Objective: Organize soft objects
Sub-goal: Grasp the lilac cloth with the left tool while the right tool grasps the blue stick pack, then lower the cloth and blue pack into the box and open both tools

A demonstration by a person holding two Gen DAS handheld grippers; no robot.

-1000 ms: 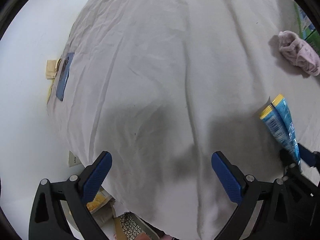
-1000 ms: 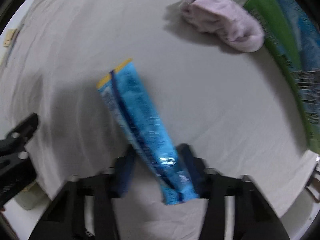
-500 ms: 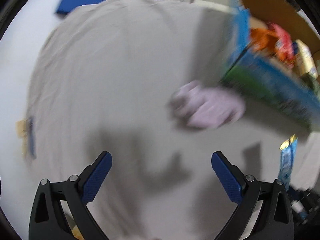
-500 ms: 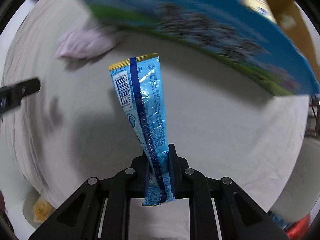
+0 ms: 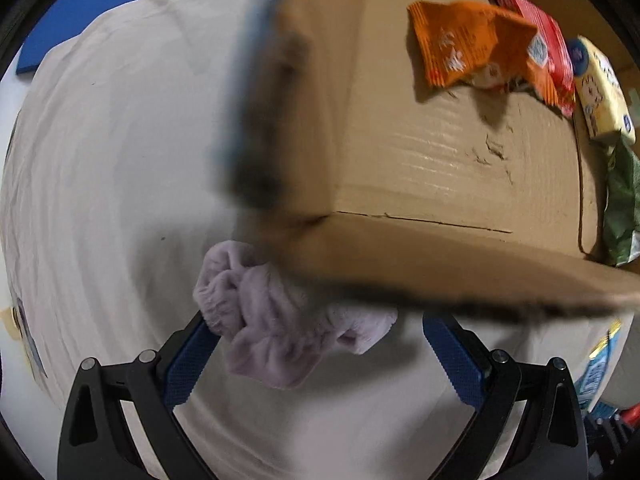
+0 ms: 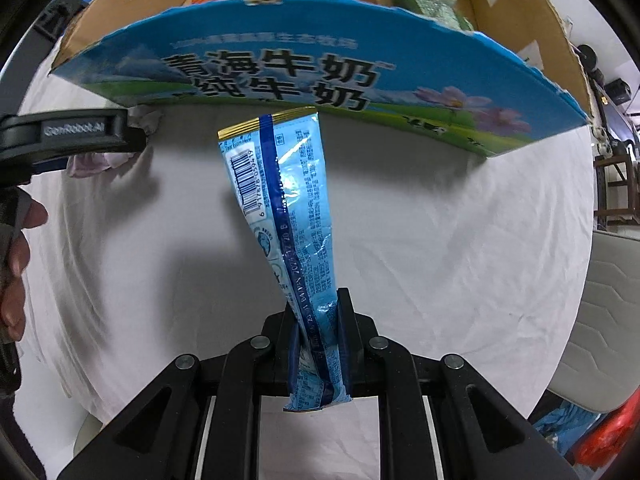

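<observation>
A wrinkled white sheet (image 6: 440, 240) covers the surface; a blue mat (image 5: 92, 12) lies beyond.

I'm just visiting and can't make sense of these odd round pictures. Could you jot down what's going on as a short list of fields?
surface: table under a wrinkled white cloth
right gripper: shut on a light blue snack packet, lifted toward the box
left gripper: open, fingers either side of a lilac fluffy cloth lying by the box
container: cardboard milk carton box, open top
already in box: orange packet, red packet, yellow pack, green packet
</observation>
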